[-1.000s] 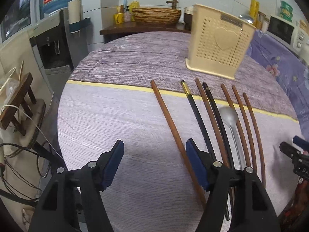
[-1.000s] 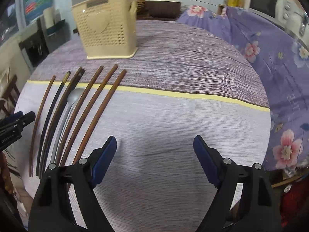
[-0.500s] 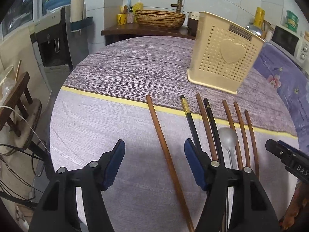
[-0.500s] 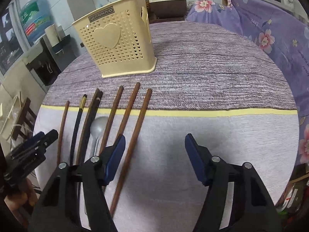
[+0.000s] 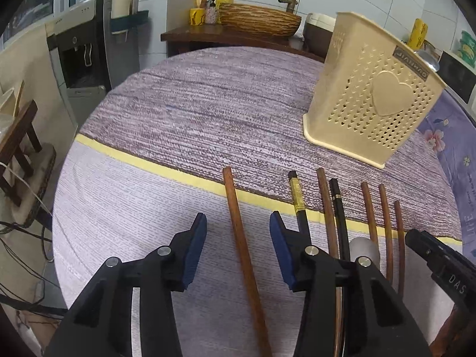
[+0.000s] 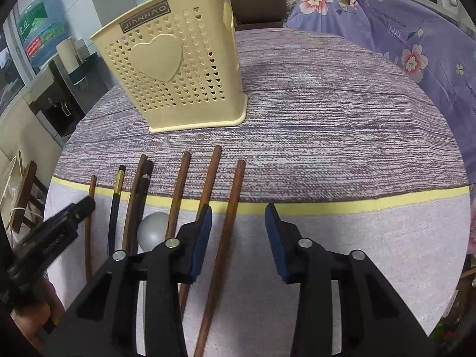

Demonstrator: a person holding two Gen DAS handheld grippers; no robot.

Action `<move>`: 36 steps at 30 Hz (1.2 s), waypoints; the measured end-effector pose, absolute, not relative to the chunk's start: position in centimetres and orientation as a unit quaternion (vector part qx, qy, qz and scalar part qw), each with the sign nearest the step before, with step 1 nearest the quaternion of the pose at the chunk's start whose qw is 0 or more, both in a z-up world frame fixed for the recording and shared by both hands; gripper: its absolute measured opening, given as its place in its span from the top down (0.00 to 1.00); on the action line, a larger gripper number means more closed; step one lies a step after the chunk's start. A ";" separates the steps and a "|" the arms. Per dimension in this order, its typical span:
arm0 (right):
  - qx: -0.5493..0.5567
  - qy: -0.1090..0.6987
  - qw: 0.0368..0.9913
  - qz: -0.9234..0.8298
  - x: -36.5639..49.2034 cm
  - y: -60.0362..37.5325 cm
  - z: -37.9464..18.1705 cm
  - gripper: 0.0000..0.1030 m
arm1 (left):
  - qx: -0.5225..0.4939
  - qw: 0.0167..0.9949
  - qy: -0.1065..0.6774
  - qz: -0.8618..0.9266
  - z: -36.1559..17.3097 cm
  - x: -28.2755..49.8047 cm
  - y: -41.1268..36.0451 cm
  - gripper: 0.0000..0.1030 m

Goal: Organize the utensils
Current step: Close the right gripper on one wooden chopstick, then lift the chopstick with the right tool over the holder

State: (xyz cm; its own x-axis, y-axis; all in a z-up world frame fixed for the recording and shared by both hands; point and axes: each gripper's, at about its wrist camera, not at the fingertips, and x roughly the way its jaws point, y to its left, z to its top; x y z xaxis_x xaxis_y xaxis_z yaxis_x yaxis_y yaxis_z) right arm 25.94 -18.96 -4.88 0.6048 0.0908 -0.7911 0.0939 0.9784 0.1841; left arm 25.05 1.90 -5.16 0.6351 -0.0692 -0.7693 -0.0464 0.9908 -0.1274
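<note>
My jaws are matt black plastic with dark blue rubbery pads (image 5: 193, 250) and bright metal rivets. The table (image 5: 208, 113) wears a coarse woven cloth, matt, striped in purple and pale lilac with a yellow band. The brown chopsticks (image 6: 229, 229) look like smooth wood with a dull sheen; the black chopsticks (image 5: 339, 217) are glossier, one with a gold foil band. The spoon (image 6: 153, 227) is brushed grey metal. The cream basket (image 6: 178, 74) is smooth, perforated plastic.
</note>
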 end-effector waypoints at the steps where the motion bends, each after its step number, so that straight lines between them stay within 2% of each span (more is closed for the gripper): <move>1: 0.099 0.448 0.888 -0.006 26.4 -18.8 -5.1 0.65 | -0.061 0.903 0.425 -0.001 -5.2 25.1 1.8 0.58; 3: 0.099 0.456 0.885 -0.010 27.1 -18.5 -5.5 0.70 | -0.059 0.903 0.425 -0.001 -5.2 25.3 1.6 0.59; 17: 0.053 0.438 0.896 -0.047 28.5 -17.3 -5.9 0.90 | -0.047 0.903 0.427 0.011 -5.2 26.7 1.6 0.81; 19: 0.053 0.438 0.896 -0.045 28.2 -17.4 -5.9 0.90 | -0.044 0.903 0.427 0.012 -5.3 26.8 1.5 0.87; 22: 0.056 0.437 0.897 -0.044 28.3 -17.5 -5.9 0.91 | -0.041 0.903 0.427 0.014 -5.3 27.1 1.6 0.91; 36: 0.125 0.428 0.895 0.019 28.4 -20.5 -5.2 0.93 | -0.052 0.901 0.430 -0.004 -4.9 28.0 1.9 0.92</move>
